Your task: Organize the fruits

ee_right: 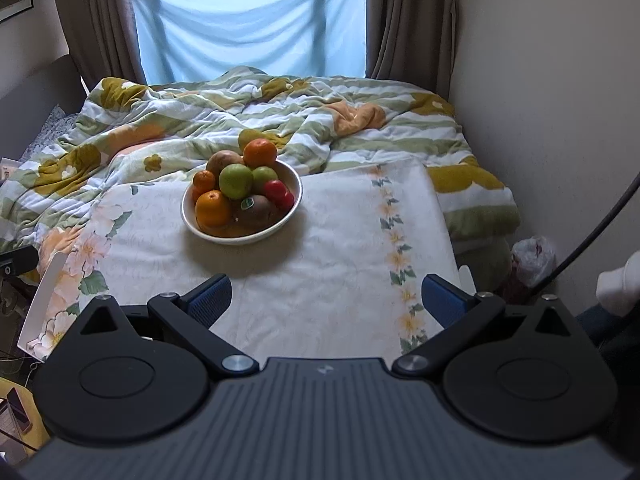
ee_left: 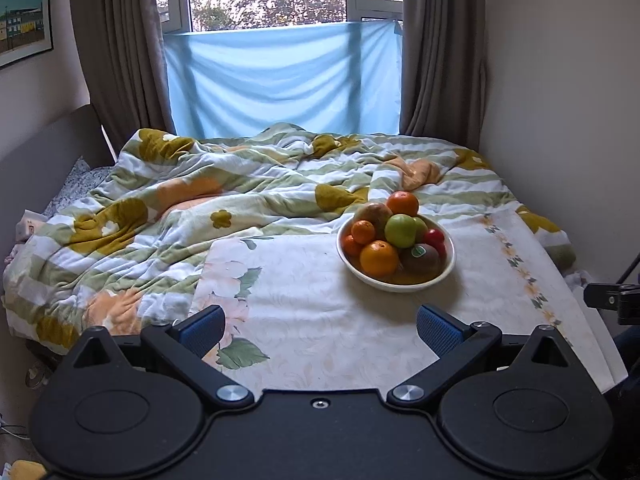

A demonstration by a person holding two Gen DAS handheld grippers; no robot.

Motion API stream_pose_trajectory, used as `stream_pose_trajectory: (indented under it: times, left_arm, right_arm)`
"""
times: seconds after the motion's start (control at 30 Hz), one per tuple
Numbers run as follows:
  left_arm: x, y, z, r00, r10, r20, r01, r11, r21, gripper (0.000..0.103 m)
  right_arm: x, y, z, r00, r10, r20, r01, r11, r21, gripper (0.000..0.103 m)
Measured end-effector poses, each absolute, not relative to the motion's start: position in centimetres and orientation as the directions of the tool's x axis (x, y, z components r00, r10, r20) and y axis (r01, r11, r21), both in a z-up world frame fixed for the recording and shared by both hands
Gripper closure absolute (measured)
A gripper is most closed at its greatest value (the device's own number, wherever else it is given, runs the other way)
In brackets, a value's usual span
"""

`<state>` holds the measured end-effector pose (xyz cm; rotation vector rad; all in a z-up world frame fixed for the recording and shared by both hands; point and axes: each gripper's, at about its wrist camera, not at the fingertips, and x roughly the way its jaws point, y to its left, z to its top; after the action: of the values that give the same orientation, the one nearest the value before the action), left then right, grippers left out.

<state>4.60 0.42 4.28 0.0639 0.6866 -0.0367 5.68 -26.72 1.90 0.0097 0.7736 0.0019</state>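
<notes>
1. The left gripper (ee_left: 319,330) hangs with its jaws spread wide and nothing between them, over the floral cloth (ee_left: 304,280) and well short of the white bowl (ee_left: 400,283). A reach from here would come at the heap from the side and could knock the near orange (ee_left: 378,258) out.
2. The bowl stands on that cloth, which covers a flat surface on the bed, with the rumpled quilt (ee_left: 160,208) just behind. A push on its rim may slide or tip it, since the footing looks soft.
3. The fruit is piled high: a green apple (ee_right: 236,180) in the middle, a kiwi (ee_right: 258,210) with a sticker in front, a top orange (ee_right: 260,153) at the back. Pulling a low piece would likely loosen those above, which could roll into the quilt.
4. The right gripper (ee_right: 326,300) is likewise spread and empty, near the cloth's front edge. Round, smooth fruit may squirt from its pads (ee_right: 210,300) if pinched off-centre.
</notes>
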Motion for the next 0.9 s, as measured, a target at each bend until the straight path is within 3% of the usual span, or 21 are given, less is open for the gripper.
stream_pose_trajectory:
  times: [0.9]
  left_arm:
    - [4.67,0.84,3.94,0.774,-0.008,-0.634,0.033,0.999,0.029,0.000]
  right_arm:
    - [5.82,-26.27,1.88,0.717,-0.004,-0.697,0.002,1.000,-0.003,0.000]
